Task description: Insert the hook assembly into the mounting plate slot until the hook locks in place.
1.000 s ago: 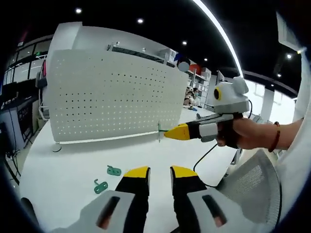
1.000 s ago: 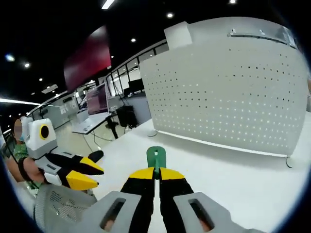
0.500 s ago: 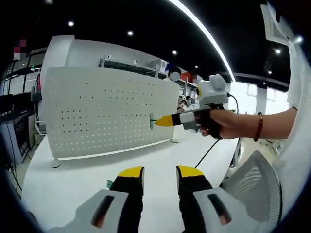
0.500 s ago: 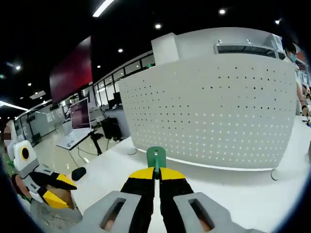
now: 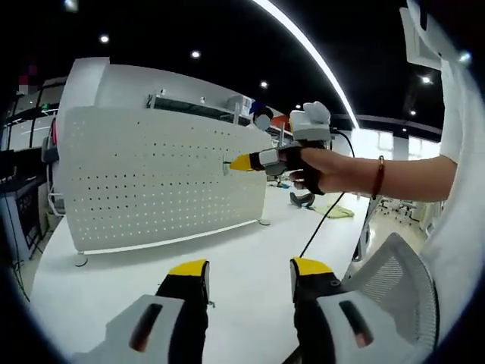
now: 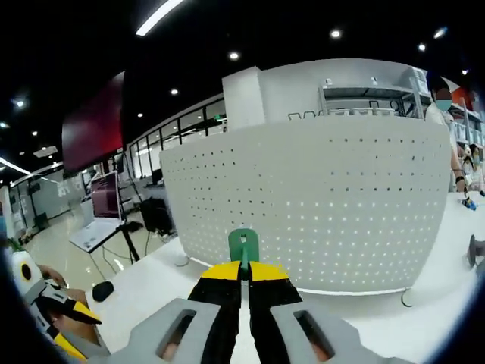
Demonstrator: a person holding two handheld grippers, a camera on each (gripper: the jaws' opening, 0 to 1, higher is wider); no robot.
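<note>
I kept the right gripper [image 6: 242, 267] clamped on the green hook [image 6: 243, 247], stem pinched so its tip faced the white pegboard [image 6: 318, 205]; it hovered close, not yet touching; the left gripper [image 5: 248, 274] stayed low, jaws apart and empty, leaving the bare table [image 5: 227, 250] free.

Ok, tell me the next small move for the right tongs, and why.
Probably ease the right tongs straight forward toward the pegboard. They are shut on the green hook, which points at the perforated face but, in the left gripper view, appears just short of it.
</note>
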